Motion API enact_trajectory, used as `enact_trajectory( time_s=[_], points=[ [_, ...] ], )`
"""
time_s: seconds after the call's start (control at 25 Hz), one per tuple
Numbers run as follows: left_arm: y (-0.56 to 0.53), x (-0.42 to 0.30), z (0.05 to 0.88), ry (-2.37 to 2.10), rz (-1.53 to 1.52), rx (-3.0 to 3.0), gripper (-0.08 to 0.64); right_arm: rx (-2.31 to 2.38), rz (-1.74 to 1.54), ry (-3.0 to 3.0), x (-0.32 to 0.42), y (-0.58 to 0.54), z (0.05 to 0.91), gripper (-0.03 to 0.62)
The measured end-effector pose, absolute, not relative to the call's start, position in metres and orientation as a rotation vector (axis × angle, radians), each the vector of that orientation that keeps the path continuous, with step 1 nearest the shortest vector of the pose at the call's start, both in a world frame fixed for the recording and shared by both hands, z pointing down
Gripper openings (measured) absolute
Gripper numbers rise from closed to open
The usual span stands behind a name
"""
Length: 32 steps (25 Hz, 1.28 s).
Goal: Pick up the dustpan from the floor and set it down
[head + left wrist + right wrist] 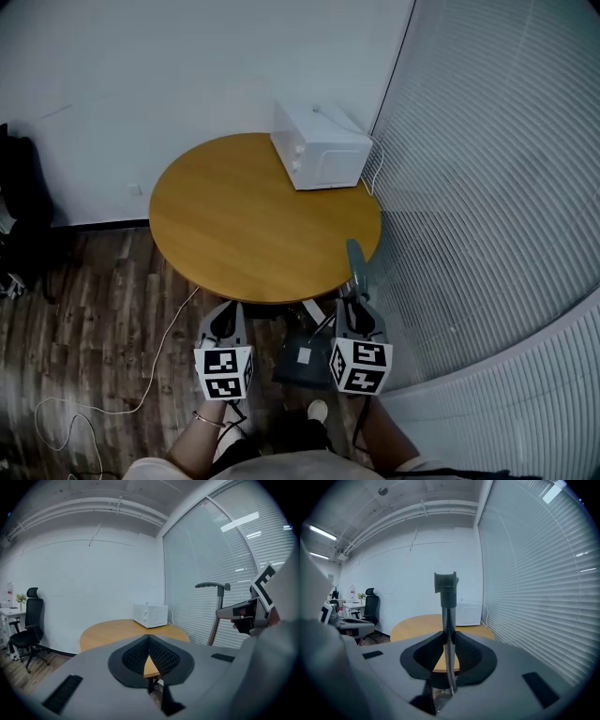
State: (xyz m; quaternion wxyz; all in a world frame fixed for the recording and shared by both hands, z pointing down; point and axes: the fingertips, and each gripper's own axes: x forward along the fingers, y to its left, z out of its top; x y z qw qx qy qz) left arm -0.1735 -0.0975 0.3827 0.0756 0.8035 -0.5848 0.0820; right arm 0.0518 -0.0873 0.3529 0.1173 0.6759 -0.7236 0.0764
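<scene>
The dustpan's dark grey pan (298, 361) hangs low between my two grippers, near the person's feet. Its metal handle (357, 262) rises upright past the table's near edge. My right gripper (352, 305) is shut on that handle (449, 620), which stands straight between the pads with its dark top grip above. In the left gripper view the handle (216, 611) and the right gripper (243, 613) show at the right. My left gripper (225, 314) is shut, its pad tips (148, 637) meeting with nothing between them.
A round wooden table (234, 225) stands just ahead, with a white microwave (319, 145) at its far right edge. A curved wall of blinds (487, 187) closes the right side. A white cable (159, 366) trails over the wood floor at left. An office chair (28, 630) stands far left.
</scene>
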Motion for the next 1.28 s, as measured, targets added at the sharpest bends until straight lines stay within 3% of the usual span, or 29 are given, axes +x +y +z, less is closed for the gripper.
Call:
enact_trajectory(
  time_s=[0.64, 1.28],
  points=[
    [-0.032, -0.282, 0.389, -1.923, 0.252, 2.26, 0.017, 1.781, 0.284, -2.272, -0.063, -0.061, 0.378, 0.094],
    [-0.016, -0.311, 0.45, -1.942, 0.347, 2.189, 0.018, 1.617, 0.327, -2.322, -0.122, -0.069, 0.446, 0.094]
  ],
)
